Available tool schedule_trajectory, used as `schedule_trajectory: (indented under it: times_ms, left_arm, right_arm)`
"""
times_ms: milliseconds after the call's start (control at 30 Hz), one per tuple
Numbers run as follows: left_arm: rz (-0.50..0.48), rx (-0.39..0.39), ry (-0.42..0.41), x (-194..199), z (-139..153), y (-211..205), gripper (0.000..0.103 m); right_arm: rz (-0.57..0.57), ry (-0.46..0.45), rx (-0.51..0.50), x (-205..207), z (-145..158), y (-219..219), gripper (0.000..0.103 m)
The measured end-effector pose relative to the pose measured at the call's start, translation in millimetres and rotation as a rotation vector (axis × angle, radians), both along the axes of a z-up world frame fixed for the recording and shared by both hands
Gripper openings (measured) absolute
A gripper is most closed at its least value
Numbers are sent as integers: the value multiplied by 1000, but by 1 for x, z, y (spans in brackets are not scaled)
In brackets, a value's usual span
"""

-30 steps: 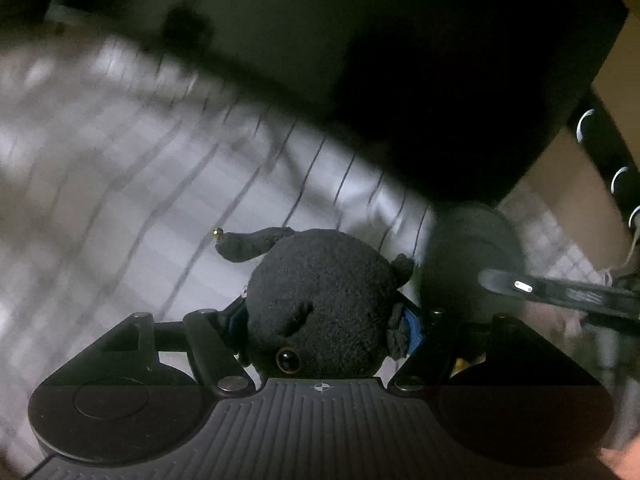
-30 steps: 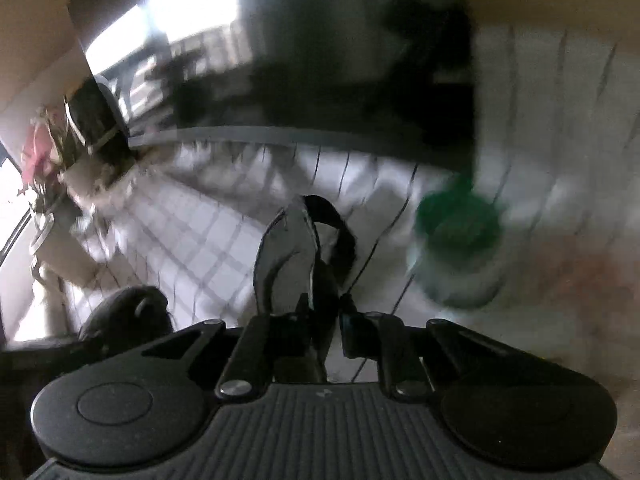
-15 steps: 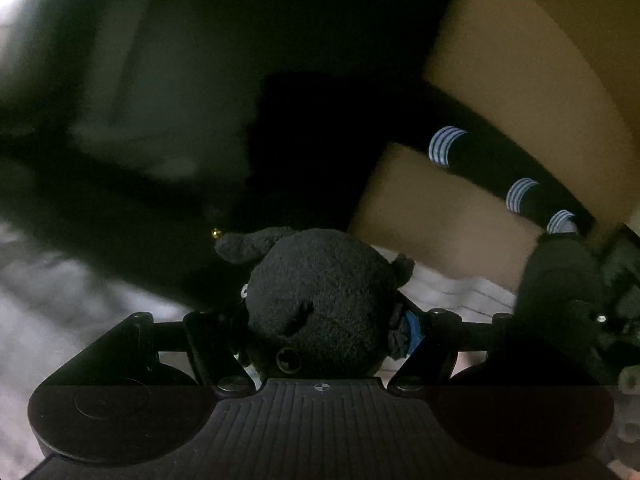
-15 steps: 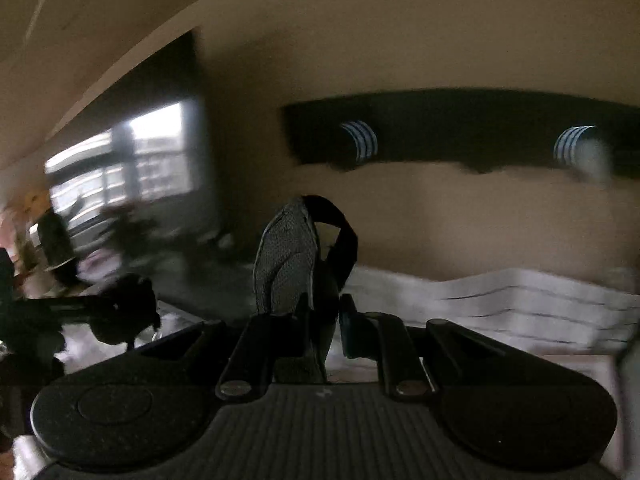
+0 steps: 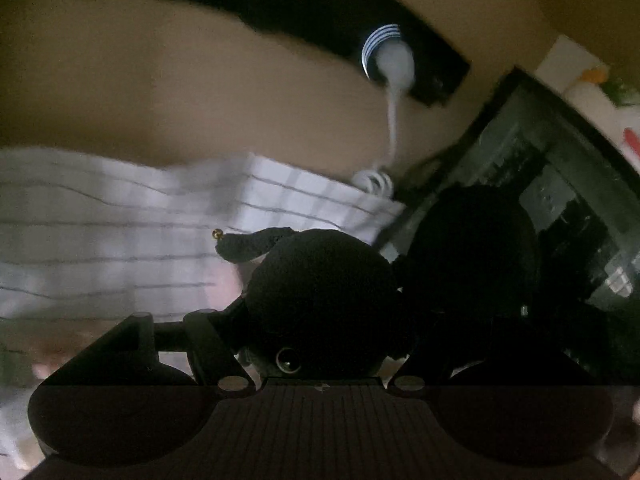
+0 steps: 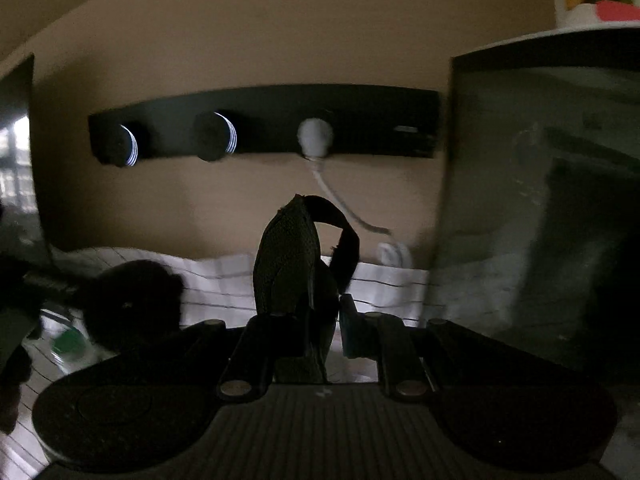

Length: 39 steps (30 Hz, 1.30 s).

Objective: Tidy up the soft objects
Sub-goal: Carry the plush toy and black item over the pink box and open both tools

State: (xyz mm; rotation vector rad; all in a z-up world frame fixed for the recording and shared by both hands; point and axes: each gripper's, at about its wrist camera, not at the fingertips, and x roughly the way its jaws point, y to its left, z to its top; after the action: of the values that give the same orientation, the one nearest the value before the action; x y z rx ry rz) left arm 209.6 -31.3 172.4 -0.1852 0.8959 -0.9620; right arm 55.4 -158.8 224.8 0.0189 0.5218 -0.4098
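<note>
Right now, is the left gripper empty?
No, the left gripper has its jaws closed around a round black plush toy, seen above a checked white cloth.

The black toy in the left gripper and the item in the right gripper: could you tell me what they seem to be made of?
Black toy: plush, matte fuzzy pile, with a glossy bead eye. Item in the right gripper: probably mesh or knit fabric with a dotted weave and a limp dark strap; dim light leaves it uncertain.

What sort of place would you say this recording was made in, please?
Probably a dim room in a home: a beige wall carries a black socket strip with a white plug, above a white checked cloth, beside a dark glass-fronted cabinet.
</note>
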Motion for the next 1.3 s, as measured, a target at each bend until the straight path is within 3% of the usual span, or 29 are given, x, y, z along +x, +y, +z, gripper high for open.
schedule_trajectory:
  times_ms: [133,233,300,433,600,667,767,800,867,933,1100,1167,1267,1300]
  left_arm:
    - [13,3,147,14,-37,-43,76]
    - [8,9,163,13,-65,-70,76]
    - [-7,68,118,9,-77,-89,76]
    - [-81,297,-55,-7,-99,-126,76]
    - [-209,421,-204,-25,-110,-140,78]
    - [-171,366,-196,-18,-107,-135,78]
    - [-16,211,-85,6,-100,-116,77]
    - [-17,220,-63,10,-101,-116,77]
    - [-136,350,-47,11,-110,-127,77]
    - [-231,437,-82,2,-118,-135,77]
    - [-330,469,-153,-15,-121,-136,77]
    - [-282,443,-189,-12,-112,-129,77]
    - [-97,216,-175,5,-86,-107,76]
    - [-72,195,-134,11,-82,-104,76]
  right_arm:
    - [-44,24,-67,-4,-14,-11,14]
    - [-76,29,-83,-3,-18,-22,14]
    - [-82,31,-89,0,-19,-27,14]
    - [-83,46,-95,6,-24,-33,14]
    - [-90,67,-85,17,-33,-40,14]
    - [-98,77,-85,21,-36,-41,14]
    - [-99,79,-77,23,-38,-41,14]
    - [-100,80,-79,22,-38,-40,14]
    - [-105,85,-77,24,-38,-39,14]
    - [-112,90,-75,25,-38,-38,14]
    - [-118,107,-82,29,-39,-32,14]
    - [-123,110,-82,31,-39,-30,14]
    - [-139,98,-90,28,-34,-27,14]
    - [-143,95,-94,27,-32,-26,14]
